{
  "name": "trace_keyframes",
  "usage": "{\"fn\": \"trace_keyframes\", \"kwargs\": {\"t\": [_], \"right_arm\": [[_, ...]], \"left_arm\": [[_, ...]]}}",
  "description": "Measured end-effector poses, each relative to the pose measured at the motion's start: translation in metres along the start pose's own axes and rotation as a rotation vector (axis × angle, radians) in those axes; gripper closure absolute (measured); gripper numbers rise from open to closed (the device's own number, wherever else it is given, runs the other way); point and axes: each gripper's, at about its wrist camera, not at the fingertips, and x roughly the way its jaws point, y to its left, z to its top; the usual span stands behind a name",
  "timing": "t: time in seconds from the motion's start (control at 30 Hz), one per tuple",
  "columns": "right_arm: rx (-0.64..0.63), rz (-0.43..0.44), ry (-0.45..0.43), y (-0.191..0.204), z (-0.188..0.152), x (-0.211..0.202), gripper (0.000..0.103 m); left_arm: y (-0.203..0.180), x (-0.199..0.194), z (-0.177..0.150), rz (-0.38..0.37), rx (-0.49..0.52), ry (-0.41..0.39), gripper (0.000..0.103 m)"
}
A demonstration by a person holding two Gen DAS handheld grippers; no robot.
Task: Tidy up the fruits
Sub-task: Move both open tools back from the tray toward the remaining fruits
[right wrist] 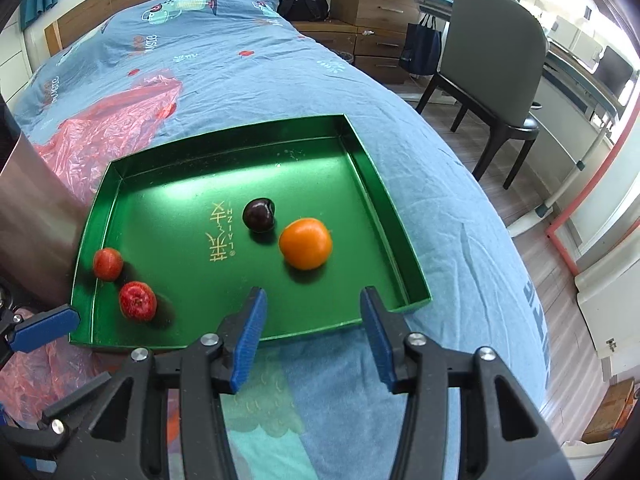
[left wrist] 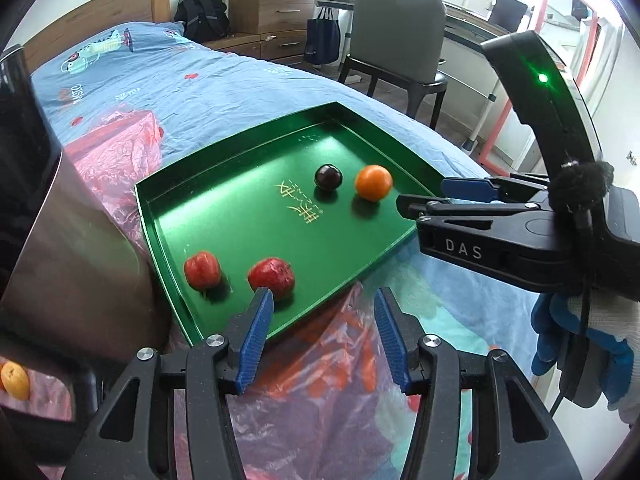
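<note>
A shallow green tray [right wrist: 376, 184] with gold lettering in the middle sits on the bed's blue patterned sheet [right wrist: 240, 64], and four fruits lie inside it. Toward the tray's right side rests a bright, smooth orange [right wrist: 305, 243], round and slightly flattened. Just beside it, a little farther back and to the left, is a glossy plum [right wrist: 259, 214] so dark it looks almost black; whether the two touch I cannot tell. Well apart from them, in the near left corner, are two small red fruits: one red fruit [right wrist: 108, 264] closer to the left wall, and a speckled red fruit [right wrist: 137, 301] with a dimpled top nearer the front edge.

The right gripper [right wrist: 312, 334] hangs over the tray's near edge, its blue-padded fingers spread apart with nothing between them. The left gripper [left wrist: 324, 336] is likewise apart and empty, over crinkled pink plastic [left wrist: 304, 400] beside the tray's near corner. A small orange fruit [left wrist: 15, 380] lies at the far left edge of the left view.
</note>
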Motion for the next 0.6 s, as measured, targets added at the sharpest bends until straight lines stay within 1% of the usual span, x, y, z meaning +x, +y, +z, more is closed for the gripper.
{"fn": "trace_keyframes", "kwargs": {"t": [0.1, 0.23, 0.37, 0.6], "right_arm": [[0.005, -0.005, 0.007, 0.010, -0.014, -0.010, 0.046], [0.006, -0.001, 0.030, 0.027, -0.038, -0.021, 0.046], [0.009, 0.011, 0.057, 0.043, -0.061, -0.030, 0.046], [-0.025, 0.044, 0.088, 0.083, -0.094, -0.048, 0.046]], "left_arm": [[-0.001, -0.010, -0.016, -0.025, 0.008, 0.013, 0.056], [-0.004, -0.026, -0.040, -0.037, 0.033, 0.026, 0.056], [0.005, -0.042, -0.059, -0.027, 0.031, 0.031, 0.056], [0.032, -0.069, -0.090, 0.016, 0.005, 0.037, 0.056]]}}
